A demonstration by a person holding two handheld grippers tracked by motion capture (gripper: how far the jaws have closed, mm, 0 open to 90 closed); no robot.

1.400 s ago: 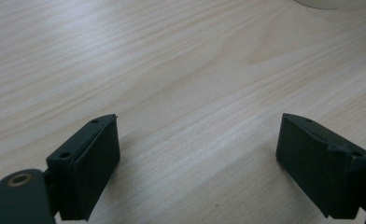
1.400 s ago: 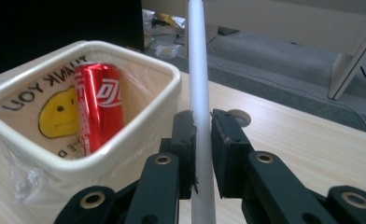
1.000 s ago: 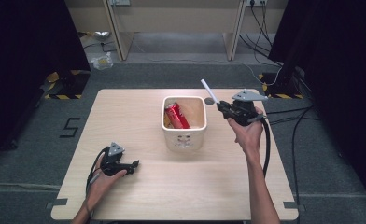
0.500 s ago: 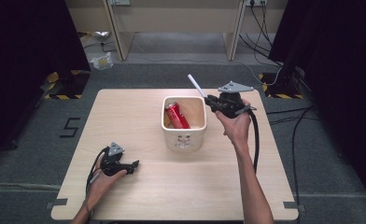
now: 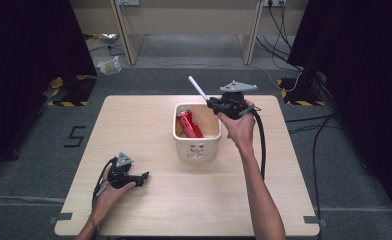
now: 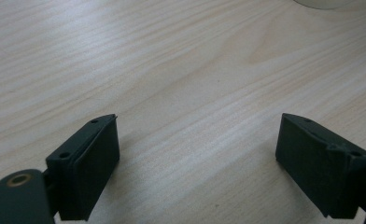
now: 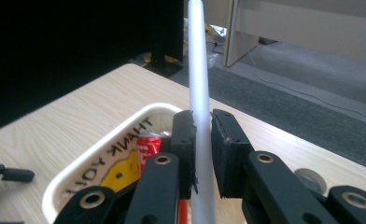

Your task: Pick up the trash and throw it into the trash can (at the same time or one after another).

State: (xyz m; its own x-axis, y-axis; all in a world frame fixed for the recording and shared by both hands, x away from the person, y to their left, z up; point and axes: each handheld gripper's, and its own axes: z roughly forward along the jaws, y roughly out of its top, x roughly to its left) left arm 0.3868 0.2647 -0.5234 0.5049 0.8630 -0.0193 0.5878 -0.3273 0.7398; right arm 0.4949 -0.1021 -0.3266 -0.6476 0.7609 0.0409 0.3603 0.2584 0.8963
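Up close, right hand-held gripper point(image 7: 202, 140) pinches white stick point(image 7: 199, 84); printed tub point(image 7: 120, 144) below.

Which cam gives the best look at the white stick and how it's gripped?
Right gripper view: the white stick stands close up, clamped between the right gripper pads above the cream bin. The high view shows the stick small, slanting up-left from the gripper over the bin's far edge. The left gripper view looks at the table.

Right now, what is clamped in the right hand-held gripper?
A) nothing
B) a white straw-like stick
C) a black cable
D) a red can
B: the right hand-held gripper has its jaws shut on the white stick, held over the cream bin, while the red can lies inside the bin.
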